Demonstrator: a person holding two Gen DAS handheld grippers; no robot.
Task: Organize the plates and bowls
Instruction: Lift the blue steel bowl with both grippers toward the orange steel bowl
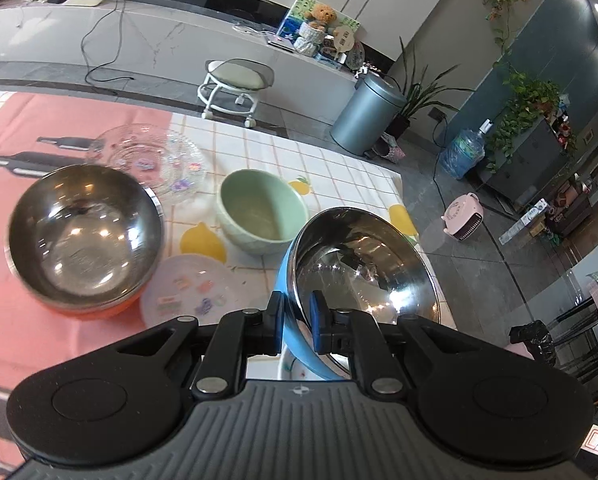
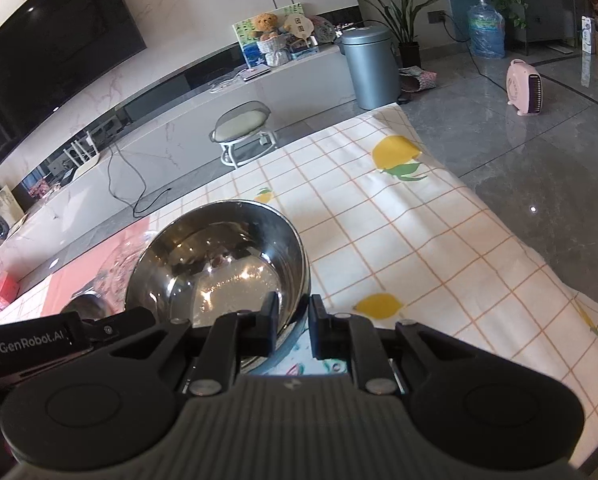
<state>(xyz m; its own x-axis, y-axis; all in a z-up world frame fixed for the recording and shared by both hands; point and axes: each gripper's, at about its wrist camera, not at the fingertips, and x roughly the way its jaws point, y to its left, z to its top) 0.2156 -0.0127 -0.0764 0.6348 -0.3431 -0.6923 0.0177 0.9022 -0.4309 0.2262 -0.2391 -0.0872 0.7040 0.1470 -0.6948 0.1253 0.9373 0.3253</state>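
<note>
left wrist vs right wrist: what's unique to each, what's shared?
Left wrist only: orange-sided steel bowl, green bowl, clear glass plate, white plate, and the left gripper shut on the blue-sided steel bowl, held tilted.

Right wrist only: wall TV, and the right gripper straddling a steel bowl's rim.

Both: lemon-print tablecloth, stool, grey bin, pink heater.
</note>
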